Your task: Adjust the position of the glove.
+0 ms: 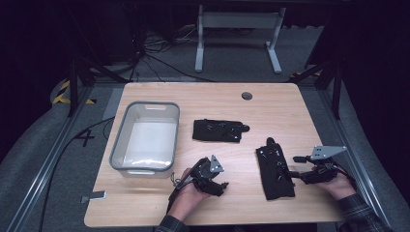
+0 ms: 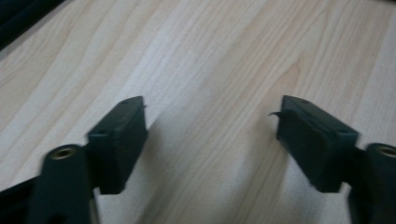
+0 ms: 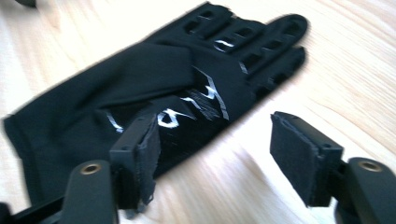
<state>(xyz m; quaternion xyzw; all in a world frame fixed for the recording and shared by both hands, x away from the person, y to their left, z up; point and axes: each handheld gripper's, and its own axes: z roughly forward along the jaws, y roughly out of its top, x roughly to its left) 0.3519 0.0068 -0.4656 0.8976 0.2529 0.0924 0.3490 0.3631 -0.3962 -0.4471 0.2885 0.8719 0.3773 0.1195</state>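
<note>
Fingers [image 3: 306, 156] of my right gripper [image 3: 212, 154] stood spread, empty, beside flat black fabric glove [image 3: 154, 93] near table's [image 1: 241, 203] right front edge; left gripper [image 2: 212, 135] spread over bare wood. Risk: pads snagging cuff, dragging glove off edge.

We hold our left gripper [image 1: 216, 185] and right gripper [image 1: 296, 166] low and level, jaws parted with nothing between them.
</note>
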